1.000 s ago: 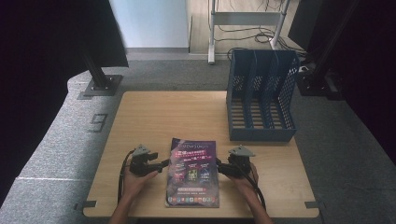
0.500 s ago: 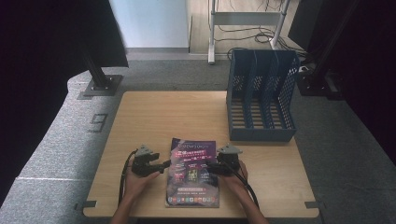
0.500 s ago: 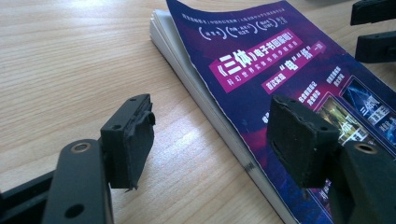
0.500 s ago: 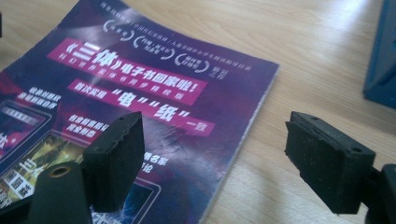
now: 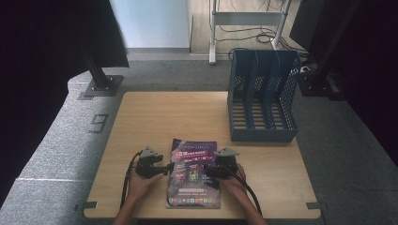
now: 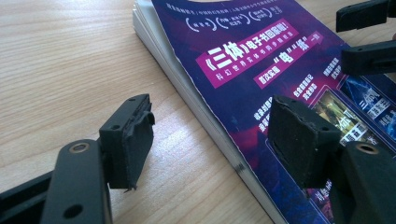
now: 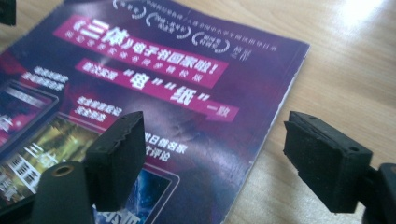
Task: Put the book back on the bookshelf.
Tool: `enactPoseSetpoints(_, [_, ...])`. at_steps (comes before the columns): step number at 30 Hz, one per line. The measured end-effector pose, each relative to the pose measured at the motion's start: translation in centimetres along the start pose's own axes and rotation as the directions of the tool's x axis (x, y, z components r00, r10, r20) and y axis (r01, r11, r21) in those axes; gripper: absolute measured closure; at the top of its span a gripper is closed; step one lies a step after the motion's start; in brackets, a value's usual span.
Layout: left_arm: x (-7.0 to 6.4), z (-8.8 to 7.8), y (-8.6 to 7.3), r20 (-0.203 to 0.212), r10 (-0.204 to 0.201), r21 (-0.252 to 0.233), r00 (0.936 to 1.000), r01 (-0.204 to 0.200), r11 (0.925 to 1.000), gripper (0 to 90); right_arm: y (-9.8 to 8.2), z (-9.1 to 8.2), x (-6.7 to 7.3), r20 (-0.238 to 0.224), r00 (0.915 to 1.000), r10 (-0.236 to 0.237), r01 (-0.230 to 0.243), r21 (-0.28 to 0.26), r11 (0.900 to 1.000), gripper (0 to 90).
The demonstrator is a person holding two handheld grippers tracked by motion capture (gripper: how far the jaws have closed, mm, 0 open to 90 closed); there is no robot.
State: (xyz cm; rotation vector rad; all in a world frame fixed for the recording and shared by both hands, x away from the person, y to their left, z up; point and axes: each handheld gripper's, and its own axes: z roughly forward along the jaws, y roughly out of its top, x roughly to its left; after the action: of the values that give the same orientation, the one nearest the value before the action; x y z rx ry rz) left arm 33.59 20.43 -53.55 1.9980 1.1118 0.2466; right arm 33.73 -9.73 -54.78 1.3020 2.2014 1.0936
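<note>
A purple magazine [image 5: 193, 173] lies flat on the wooden table [image 5: 159, 117], near the front edge, and the blue file rack [image 5: 262, 96] stands well apart behind it, toward the far right corner. The left gripper [image 5: 165, 167] is at the left edge of the magazine, with its jaws apart, one over the bare wood and one over the cover. The right gripper [image 5: 206, 169] is at the magazine's right edge, jaws also apart, holding nothing.
</note>
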Motion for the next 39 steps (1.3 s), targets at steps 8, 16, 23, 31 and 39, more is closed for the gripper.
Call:
enactPoseSetpoints(8, [0.2, -0.1, 0.0, -0.011, -0.014, 0.002, 0.9998, 0.014, 0.9999, 31.7, -0.4, 0.1, 0.0, -0.022, 0.9997, 0.011, -0.011, -0.003, 1.000, 26.0])
enactPoseSetpoints(16, [0.0, 0.1, 0.0, -0.007, -0.013, 0.003, 0.9999, 0.013, 0.9999, 31.7, -0.4, 0.0, -0.1, -0.034, 0.9992, 0.020, -0.020, 0.004, 1.000, 28.2])
enactPoseSetpoints(23, [-0.3, 0.4, 0.2, -0.018, -0.008, 0.002, 0.9998, 0.008, 1.0000, 30.4, -0.5, 0.0, -0.1, -0.035, 0.9991, 0.024, -0.024, 0.001, 1.000, 28.2])
enactPoseSetpoints(31, [-0.8, 1.6, 0.9, -0.033, -0.016, 0.009, 0.9993, 0.016, 0.9998, 29.5, -0.6, 0.0, -0.1, -0.037, 0.9989, 0.028, -0.028, -0.006, 1.000, 28.3])
enactPoseSetpoints(39, [-0.9, 3.5, 1.5, -0.049, -0.014, 0.031, 0.9987, 0.015, 0.9994, 27.9, -0.6, 0.0, -0.1, -0.036, 0.9989, 0.029, -0.029, -0.010, 1.000, 28.3])
